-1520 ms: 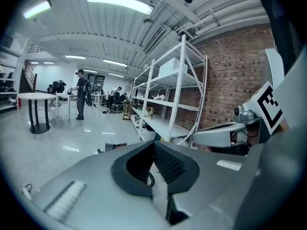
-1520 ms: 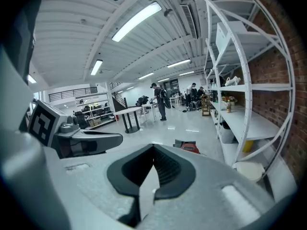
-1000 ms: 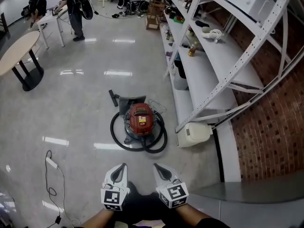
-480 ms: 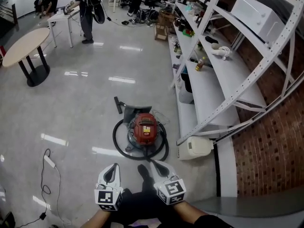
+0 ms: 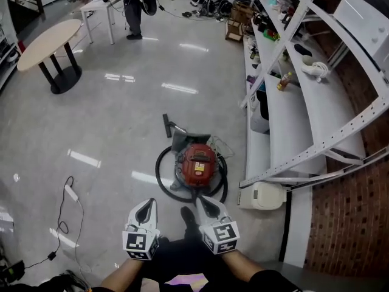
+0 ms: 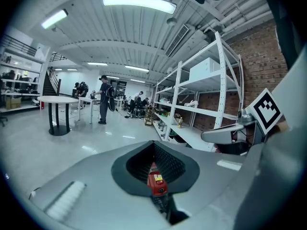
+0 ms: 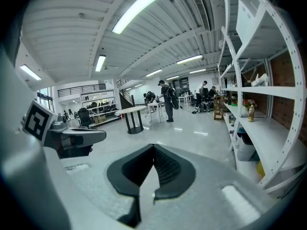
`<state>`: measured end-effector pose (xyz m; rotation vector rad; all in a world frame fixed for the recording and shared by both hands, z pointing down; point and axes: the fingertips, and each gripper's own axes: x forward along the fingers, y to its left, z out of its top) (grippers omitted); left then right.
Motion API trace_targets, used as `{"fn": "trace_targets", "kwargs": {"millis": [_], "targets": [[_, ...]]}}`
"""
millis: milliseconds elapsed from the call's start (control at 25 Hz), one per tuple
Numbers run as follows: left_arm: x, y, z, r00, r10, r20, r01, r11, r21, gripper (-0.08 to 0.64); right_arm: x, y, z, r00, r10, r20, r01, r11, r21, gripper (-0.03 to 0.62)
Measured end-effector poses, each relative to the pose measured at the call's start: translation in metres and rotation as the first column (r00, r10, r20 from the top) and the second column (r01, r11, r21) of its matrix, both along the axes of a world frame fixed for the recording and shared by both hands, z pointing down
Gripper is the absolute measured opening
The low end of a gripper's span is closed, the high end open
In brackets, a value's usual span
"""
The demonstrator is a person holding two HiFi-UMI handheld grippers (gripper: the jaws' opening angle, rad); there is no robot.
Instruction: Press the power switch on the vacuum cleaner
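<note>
Red vacuum cleaner [image 5: 199, 165] sits ahead of the left hand-held gripper [image 5: 148, 207] and right hand-held gripper [image 5: 205, 204], both closed and empty; likely heavy, rigid, so poke its top.

Person has advanced on the vacuum cleaner [image 5: 199, 165]; the gap between it and both grippers has closed markedly over the last second. In the head view the right gripper [image 5: 203, 201] now sits just short of the black hose [image 5: 158, 173] loop, where it was well apart before. A dark shoe [image 5: 187, 216] has come into sight between the left gripper [image 5: 149, 204] and the right
</note>
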<state>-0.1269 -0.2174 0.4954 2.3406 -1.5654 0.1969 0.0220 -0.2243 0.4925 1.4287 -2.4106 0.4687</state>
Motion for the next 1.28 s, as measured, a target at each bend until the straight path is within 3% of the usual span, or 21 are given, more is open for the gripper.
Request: {"fn": "trace_targets", "kwargs": {"millis": [400,880,1280], "targets": [[0.075,-0.111,0.049,0.997,0.038,0.073,-0.030,0.993,-0.113,0.017,0.051,-0.103,0.080,0.999,-0.020,-0.037,0.014,0.988,-0.154,-0.008],[0.119,-0.179,0.155,0.995,0.033,0.089,-0.006,0.959,-0.284,0.017,0.080,-0.166,0.221,0.986,-0.099,-0.137,0.044,0.933,-0.358,-0.008],[0.122,-0.175,0.266,0.989,0.064,0.133,0.001,0.898,-0.441,0.015,0.084,-0.180,0.343,0.973,-0.137,-0.186,0.029,0.870,-0.491,-0.008]]}}
